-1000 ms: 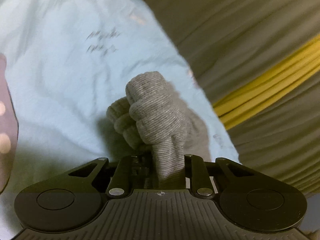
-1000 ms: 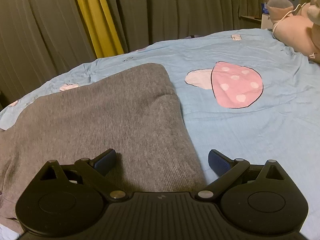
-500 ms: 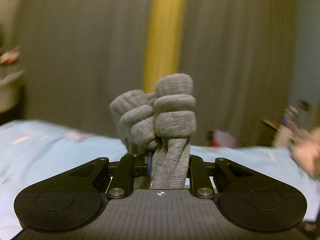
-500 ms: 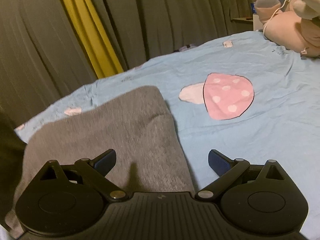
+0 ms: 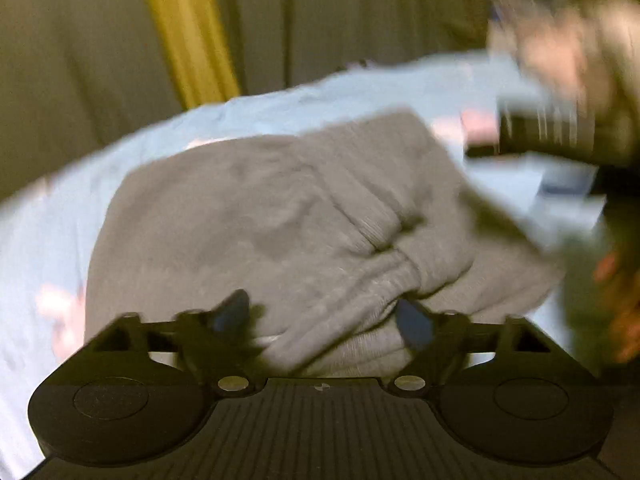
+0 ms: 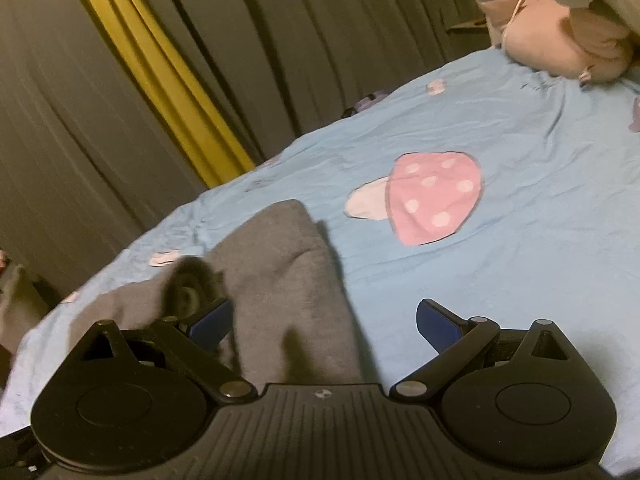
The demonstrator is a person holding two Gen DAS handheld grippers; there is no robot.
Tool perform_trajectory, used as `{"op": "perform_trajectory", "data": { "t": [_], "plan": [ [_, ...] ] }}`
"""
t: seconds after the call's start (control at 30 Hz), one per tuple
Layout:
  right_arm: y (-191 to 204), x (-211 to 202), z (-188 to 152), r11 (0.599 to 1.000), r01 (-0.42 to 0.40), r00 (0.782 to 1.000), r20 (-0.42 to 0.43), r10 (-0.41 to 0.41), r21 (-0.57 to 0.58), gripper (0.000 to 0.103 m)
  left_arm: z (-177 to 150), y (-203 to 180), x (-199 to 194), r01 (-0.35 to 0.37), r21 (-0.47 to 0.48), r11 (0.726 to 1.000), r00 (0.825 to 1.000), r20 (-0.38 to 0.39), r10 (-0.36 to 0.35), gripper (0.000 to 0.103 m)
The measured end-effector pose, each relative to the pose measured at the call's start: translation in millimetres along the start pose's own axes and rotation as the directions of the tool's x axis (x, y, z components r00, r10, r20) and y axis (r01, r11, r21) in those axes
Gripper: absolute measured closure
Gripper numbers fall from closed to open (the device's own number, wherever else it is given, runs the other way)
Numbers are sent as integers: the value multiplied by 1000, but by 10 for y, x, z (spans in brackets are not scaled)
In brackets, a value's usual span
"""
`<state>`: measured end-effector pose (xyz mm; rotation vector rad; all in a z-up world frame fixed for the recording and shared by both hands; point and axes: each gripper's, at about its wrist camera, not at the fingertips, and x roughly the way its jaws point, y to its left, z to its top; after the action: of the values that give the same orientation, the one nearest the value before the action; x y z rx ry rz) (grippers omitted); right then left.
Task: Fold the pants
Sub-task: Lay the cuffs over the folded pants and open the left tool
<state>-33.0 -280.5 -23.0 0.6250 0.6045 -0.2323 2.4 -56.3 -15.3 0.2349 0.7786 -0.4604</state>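
Bed with light blue mushroom-print sheet: serves as the folding surface. Grey ribbed knit pants: lying on the sheet in a folded stack, a thick cuff end humped nearest the left tool; the fold looks largely done, though blur hides the edges. Pink plush toy: far corner, well apart. Left gripper: jaws spread wide, holding nothing, just above the cuff. Right gripper: jaws equally wide, empty, over the pants' right edge.

Black gripper, blue fingertips
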Motion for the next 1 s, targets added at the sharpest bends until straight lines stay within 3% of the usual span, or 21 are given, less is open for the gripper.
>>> {"op": "perform_trajectory", "data": {
  "t": [0.07, 0.13, 0.23, 0.27, 0.33, 0.37, 0.47, 0.6, 0.7, 0.83, 0.87, 1.0],
  "plan": [
    [53, -24, 3, 998, -65, 998, -17, 65, 16, 4, -2, 402, -301, 47, -202, 978, 997, 70, -33, 6],
    [104, -45, -28, 987, -149, 987, -54, 152, 54, 4, -56, 731, -509, 6, -340, 940, 993, 115, 35, 6],
    [144, -28, -130, 968, -214, 963, -140, 232, 130, 6, -199, 1150, -656, -187, -488, 853, 965, 71, 252, 6],
    [156, -41, -170, 965, -215, 958, -161, 239, 153, 13, -280, 1277, -698, -265, -520, 812, 944, 33, 329, 6],
    [182, -107, -219, 964, -208, 958, -164, 235, 166, 24, -431, 1437, -783, -338, -563, 754, 915, -9, 403, 6],
    [201, -139, -231, 962, -218, 955, -165, 245, 166, 28, -524, 1535, -820, -322, -626, 710, 916, -16, 401, 6],
    [253, -156, -268, 960, -220, 949, -189, 252, 173, 29, -647, 1683, -791, -215, -757, 617, 933, 28, 359, 6],
    [260, -74, -393, 937, -199, 929, -248, 273, 286, 28, -596, 1718, -710, -240, -748, 619, 942, -27, 333, 6],
    [342, -122, -429, 920, -232, 918, -241, 314, 314, 28, -586, 1679, -696, -235, -726, 646, 950, -31, 311, 6],
    [386, -45, -435, 936, -162, 933, -260, 249, 314, 23, -630, 1678, -618, -223, -728, 648, 955, -30, 296, 6],
    [353, -18, -455, 922, -164, 929, -260, 264, 350, 18, -635, 1679, -624, -221, -731, 646, 956, -33, 290, 6],
    [376, 10, -436, 893, -157, 936, -225, 270, 421, 16, -656, 1681, -632, -217, -735, 642, 960, -42, 277, 6]
  ]
}}
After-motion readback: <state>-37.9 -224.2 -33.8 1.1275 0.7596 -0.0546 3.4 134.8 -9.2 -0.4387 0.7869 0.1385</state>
